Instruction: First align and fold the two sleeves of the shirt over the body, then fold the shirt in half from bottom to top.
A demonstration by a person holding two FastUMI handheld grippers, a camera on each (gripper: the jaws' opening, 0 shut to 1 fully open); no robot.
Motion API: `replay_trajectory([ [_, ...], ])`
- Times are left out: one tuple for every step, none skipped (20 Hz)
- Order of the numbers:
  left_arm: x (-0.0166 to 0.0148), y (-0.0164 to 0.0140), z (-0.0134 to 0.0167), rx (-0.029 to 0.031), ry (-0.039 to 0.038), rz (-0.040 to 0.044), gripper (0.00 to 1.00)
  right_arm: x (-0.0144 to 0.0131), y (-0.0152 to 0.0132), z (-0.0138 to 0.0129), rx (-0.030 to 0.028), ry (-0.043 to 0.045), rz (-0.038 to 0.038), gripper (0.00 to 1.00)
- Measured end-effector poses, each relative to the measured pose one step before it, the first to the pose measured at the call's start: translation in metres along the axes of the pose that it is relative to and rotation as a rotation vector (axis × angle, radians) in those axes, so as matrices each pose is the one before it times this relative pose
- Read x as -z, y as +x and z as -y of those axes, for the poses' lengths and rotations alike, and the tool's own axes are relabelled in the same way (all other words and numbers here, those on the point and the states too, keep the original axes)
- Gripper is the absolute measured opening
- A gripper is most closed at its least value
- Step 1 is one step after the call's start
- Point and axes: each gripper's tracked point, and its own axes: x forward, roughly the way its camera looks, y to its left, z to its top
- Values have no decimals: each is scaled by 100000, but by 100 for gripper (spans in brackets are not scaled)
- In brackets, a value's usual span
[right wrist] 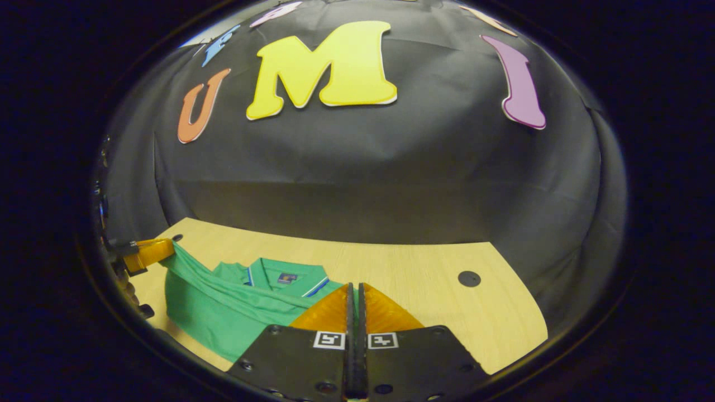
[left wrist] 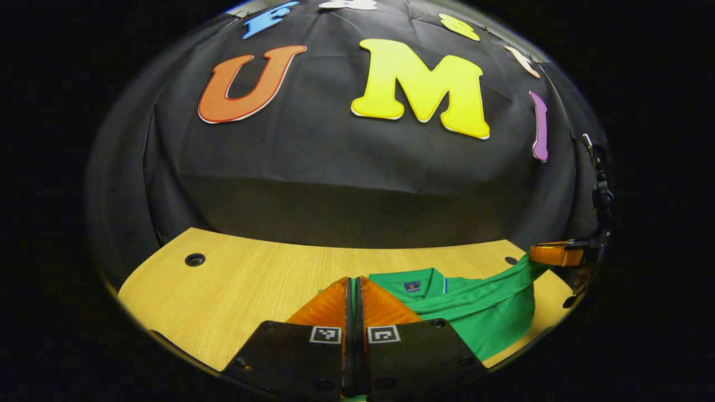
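Observation:
A green polo shirt [left wrist: 475, 312] lies on the wooden table [left wrist: 251, 285], collar [left wrist: 413, 277] toward the booth wall. My left gripper [left wrist: 354, 282] is shut, with a thin strip of green cloth pinched between its fingers. At the right edge of the left gripper view, the right gripper [left wrist: 556, 254] holds a raised band of the same cloth. In the right gripper view, the right gripper [right wrist: 354, 287] is shut on the shirt [right wrist: 223, 315], and the left gripper [right wrist: 148, 251] grips the lifted edge at far left. That edge stretches taut between the two, above the shirt body.
The table [right wrist: 435, 312] has a dark round hole [left wrist: 194, 259] near its far left corner and another hole [right wrist: 469, 278] near its far right. The black cloth wall rises right behind the table's far edge.

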Motion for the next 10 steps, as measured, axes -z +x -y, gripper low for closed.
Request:
replay_trajectory([
  [260,1154,-343,-298,262,-959,3,-70,1252,-174,-267,657,-502,0],
  [374,908,-241,-273,-302,-878,3,22,871,-53,-53,450,-346,0],
  [385,842,-204,-298,565,-603,3,40,1143,-11,261,193,101,0],
  [466,764,-373,-645,1629,-950,3,-70,888,-52,194,-180,272,0],
  [506,820,-438,-879,2871,-633,3,160,958,-230,-265,-947,-204,0],
  [375,685,-445,-1249,3005,-160,3,368,765,-60,551,-1046,-616,0],
  [160,523,-339,-872,2100,500,3,202,610,-182,-233,-1316,-110,0],
  [192,546,-174,-53,1216,9,3,172,723,-149,48,-1275,399,0],
  [417,287,72,134,603,-291,3,574,866,188,1397,-1698,-1192,0],
  [545,244,57,174,240,-828,3,688,615,467,2083,-1112,-1693,0],
])
